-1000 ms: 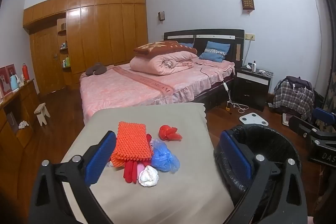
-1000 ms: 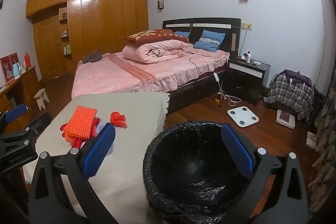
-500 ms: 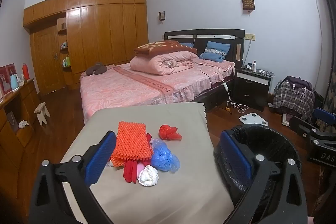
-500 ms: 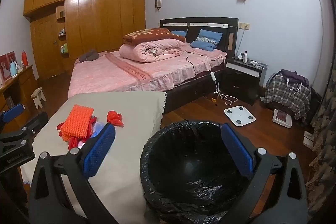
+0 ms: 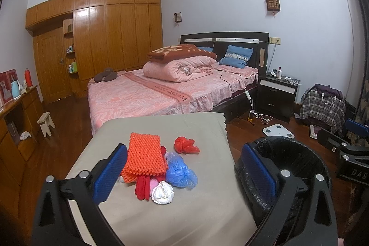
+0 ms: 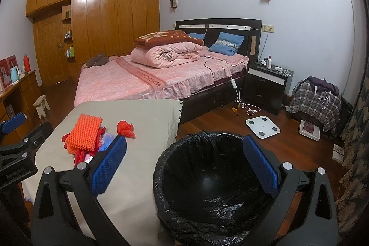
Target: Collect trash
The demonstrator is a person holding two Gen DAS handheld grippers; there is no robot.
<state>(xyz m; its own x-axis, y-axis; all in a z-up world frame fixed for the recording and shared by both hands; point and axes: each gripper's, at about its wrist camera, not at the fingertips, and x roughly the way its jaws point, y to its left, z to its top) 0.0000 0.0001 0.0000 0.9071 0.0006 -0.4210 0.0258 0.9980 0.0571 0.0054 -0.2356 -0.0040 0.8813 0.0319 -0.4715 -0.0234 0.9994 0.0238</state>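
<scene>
Pre-grasp: left claw [image 5: 184, 173] and right claw [image 6: 184, 164] both spread, empty; next, lower left onto the white wad [image 5: 162, 192], carry to bin [image 6: 207, 176].

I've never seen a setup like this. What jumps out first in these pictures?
Probably the bright heap of trash on the grey-covered table: an orange foam net, a red bag, a blue bag and a white wad. Right of the table stands a bin with a black liner, with nothing visible in it. Behind both, a big pink bed fills the room, and both claws, left and right, hang open.
</scene>
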